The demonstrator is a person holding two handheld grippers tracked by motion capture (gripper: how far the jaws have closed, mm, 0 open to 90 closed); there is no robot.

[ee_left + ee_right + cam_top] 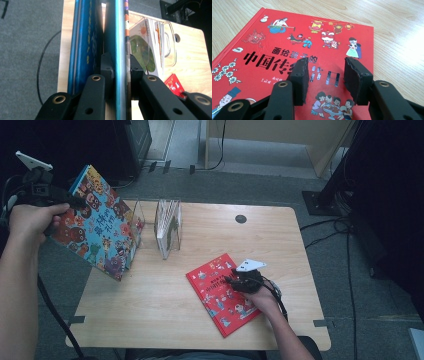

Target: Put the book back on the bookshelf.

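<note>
— So, which step were you on?

— I had the blue picture book [97, 222] clenched in my left tongs [75, 202], lifted off the bench [165, 320] and tilted, its lower corner hanging just beside the clear rack [167, 227] ahead of those tongs. In the left gripper view the pads pressed both faces of the book [119, 50], edge-on. I judged it the carrying step: book up, not yet slotted.

— And the other hand?

— My right tongs [325, 75] stood released over the red book [294, 50], jaws apart with nothing between them but the cover beneath. Whether the tips touched it, I couldn't tell.

— What did the next move call for?

— Squaring the blue book upright and lining its edge with a free slot in the rack, which already held some thin books.

— And around you?

— A pale wood-grain bench with a small round grommet [241, 219] beyond my right tongs; grey carpet, trailing cables [345, 250] and dark equipment past it.
</note>
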